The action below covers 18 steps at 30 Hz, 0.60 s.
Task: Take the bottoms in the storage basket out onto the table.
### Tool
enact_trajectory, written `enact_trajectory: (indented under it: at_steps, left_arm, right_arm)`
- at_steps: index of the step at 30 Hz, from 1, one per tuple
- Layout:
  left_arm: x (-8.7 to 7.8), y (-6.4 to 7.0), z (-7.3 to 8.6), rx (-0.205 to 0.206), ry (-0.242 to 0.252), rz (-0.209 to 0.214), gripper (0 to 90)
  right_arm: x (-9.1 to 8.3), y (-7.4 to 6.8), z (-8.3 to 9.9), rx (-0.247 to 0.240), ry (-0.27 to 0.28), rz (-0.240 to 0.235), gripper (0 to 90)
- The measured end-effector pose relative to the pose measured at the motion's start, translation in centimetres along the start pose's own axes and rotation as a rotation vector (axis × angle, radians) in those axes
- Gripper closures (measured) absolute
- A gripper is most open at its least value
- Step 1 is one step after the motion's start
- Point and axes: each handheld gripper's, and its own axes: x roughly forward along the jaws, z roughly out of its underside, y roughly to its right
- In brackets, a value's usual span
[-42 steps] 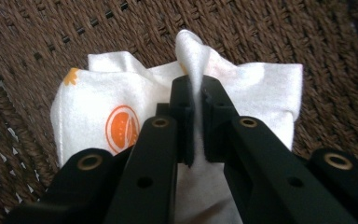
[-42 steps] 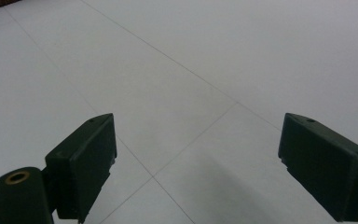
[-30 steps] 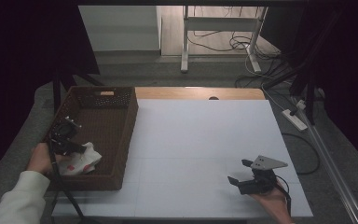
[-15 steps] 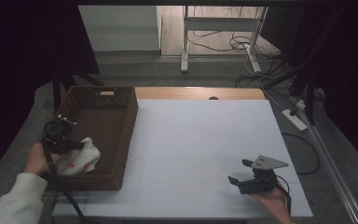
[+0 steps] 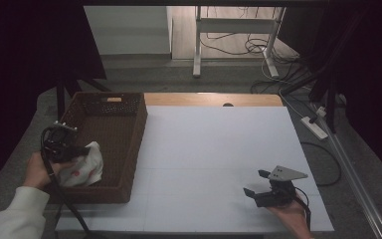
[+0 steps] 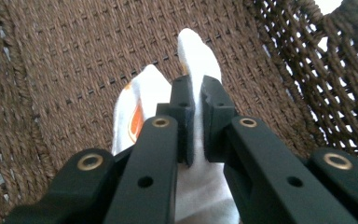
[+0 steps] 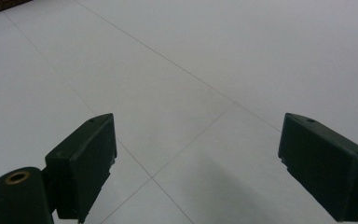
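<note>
A white cloth (image 5: 84,167) with an orange-red mark lies in the near left part of a brown wicker basket (image 5: 129,144). My left gripper (image 5: 74,151) is shut on that cloth; in the left gripper view the white cloth (image 6: 191,51) is pinched between the two black jaws of the left gripper (image 6: 195,100), over the basket's woven floor (image 6: 74,56). My right gripper (image 5: 256,183) rests low over the white table (image 5: 214,144) near its front right, jaws wide apart. In the right gripper view the right gripper (image 7: 196,158) holds nothing.
The basket stands at the table's left edge. A wooden strip (image 5: 214,98) runs along the table's far side. Beyond it are a desk frame (image 5: 229,30) and floor cables (image 5: 258,47). A power strip (image 5: 314,127) lies on the floor at right.
My left gripper with the cloth has shifted a little toward the basket's near left wall. The right gripper has stayed put.
</note>
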Motion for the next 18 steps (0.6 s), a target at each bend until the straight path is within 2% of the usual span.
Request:
enact_trajectory:
  at_steps: [8,18]
  left_arm:
    - [-1.0,0.8,0.1,-0.002,0.082,0.002,85.0]
    - [-1.8,1.2,0.1,-0.006,0.135,0.015,84.9]
  right_arm:
    - [0.0,0.0,0.0,0.001,0.001,0.0,11.6]
    - [0.0,0.0,0.0,0.0,-0.002,0.003,11.6]
